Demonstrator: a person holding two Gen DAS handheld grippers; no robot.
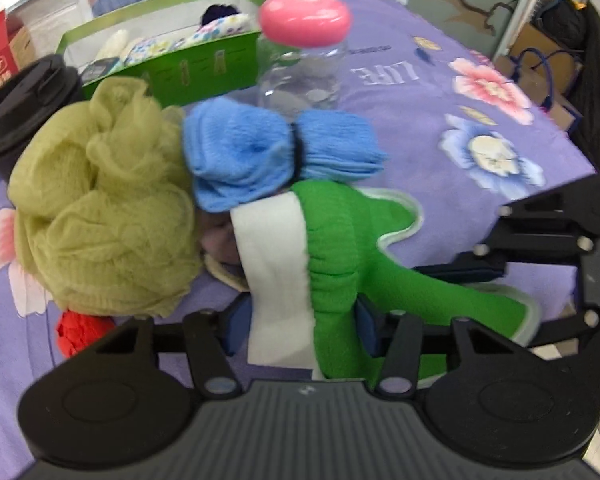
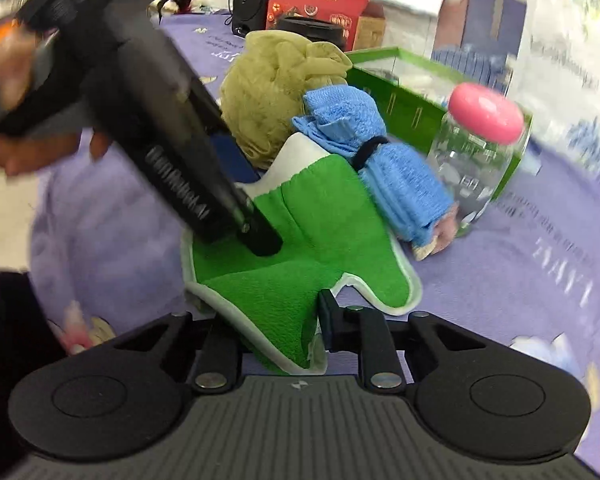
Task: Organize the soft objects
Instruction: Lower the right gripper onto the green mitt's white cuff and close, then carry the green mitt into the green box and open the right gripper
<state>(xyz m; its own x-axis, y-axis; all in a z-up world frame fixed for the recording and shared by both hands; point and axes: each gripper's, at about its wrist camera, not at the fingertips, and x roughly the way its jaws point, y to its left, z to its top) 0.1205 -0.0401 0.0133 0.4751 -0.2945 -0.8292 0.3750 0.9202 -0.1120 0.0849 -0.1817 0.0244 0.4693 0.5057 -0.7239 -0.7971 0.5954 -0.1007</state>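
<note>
A green plush piece with white trim point(image 1: 340, 240) lies on the purple floral cloth, also in the right wrist view point(image 2: 300, 236). My left gripper point(image 1: 300, 324) is shut on its white-and-green end. My right gripper point(image 2: 276, 340) is shut on its opposite green flap; it shows in the left wrist view as a black frame at the right point(image 1: 540, 240). A blue rolled towel point(image 1: 276, 156) with a black band and an olive mesh bath puff point(image 1: 100, 216) lie right behind the plush piece.
A green box point(image 1: 204, 64) with soft items inside stands at the back. A clear jar with a pink lid point(image 1: 304, 20) stands next to it. A black lidded cup point(image 1: 24, 112) is at the left; a red item point(image 1: 80, 330) lies under the puff.
</note>
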